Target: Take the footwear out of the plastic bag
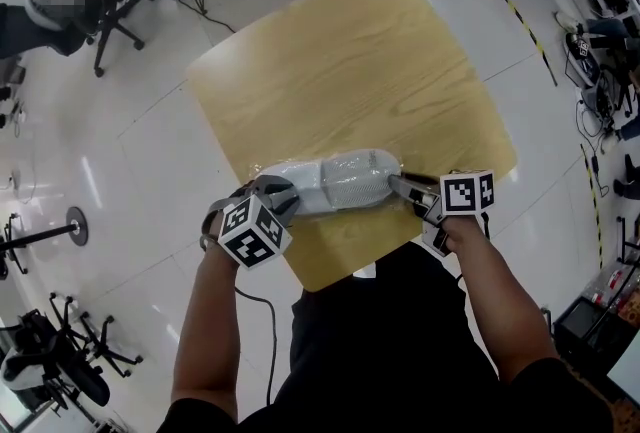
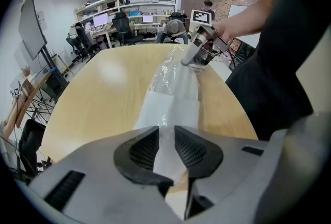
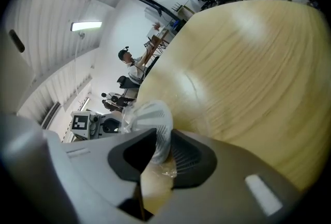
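A white mesh shoe sealed in a clear plastic bag [image 1: 335,183] lies across the near part of the round-cornered wooden table [image 1: 350,71]. My left gripper [image 1: 275,196] is at the bag's left end. In the left gripper view the bag's flat empty end [image 2: 173,109] runs between the jaws [image 2: 166,137], which stand apart without pressing it. My right gripper [image 1: 405,189] is at the bag's right end. In the right gripper view the shoe's rounded end [image 3: 150,117] fills the gap and the pads [image 3: 164,148] close on it through the plastic.
The table's near edge [image 1: 340,281] is right at the person's body. Office chairs [image 1: 120,11] and a seated person stand at the far left. Yellow-black floor tape [image 1: 520,16] runs past the table's far right, with cables and gear beyond it.
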`<state>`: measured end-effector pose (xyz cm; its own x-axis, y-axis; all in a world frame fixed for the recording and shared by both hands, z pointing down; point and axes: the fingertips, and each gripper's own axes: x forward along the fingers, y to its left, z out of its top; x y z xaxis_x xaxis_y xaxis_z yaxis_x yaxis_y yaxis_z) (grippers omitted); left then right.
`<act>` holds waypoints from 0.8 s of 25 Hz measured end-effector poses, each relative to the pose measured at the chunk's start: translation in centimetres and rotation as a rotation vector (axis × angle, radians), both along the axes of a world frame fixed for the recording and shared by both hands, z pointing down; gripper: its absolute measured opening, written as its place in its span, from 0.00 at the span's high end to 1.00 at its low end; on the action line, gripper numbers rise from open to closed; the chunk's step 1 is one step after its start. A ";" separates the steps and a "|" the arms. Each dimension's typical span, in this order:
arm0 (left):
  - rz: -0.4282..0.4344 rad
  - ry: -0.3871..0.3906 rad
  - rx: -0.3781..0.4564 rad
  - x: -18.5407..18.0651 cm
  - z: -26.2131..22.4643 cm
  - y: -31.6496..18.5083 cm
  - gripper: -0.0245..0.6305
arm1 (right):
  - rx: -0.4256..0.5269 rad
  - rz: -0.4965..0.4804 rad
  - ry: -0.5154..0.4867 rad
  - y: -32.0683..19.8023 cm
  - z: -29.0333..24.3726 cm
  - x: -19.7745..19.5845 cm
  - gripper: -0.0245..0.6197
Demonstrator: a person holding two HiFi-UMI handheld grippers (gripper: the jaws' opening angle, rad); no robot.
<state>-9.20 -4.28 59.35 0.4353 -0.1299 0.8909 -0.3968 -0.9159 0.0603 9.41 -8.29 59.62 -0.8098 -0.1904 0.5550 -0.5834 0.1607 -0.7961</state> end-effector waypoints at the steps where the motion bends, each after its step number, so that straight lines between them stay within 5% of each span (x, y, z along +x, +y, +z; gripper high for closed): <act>1: 0.001 0.001 0.001 -0.1 0.0 0.2 0.82 | 0.006 0.003 0.004 0.0 -0.1 0.2 0.82; 20: 0.005 -0.063 0.018 -2.6 0.6 1.9 0.89 | 0.067 0.001 0.073 -0.2 -0.8 3.3 0.82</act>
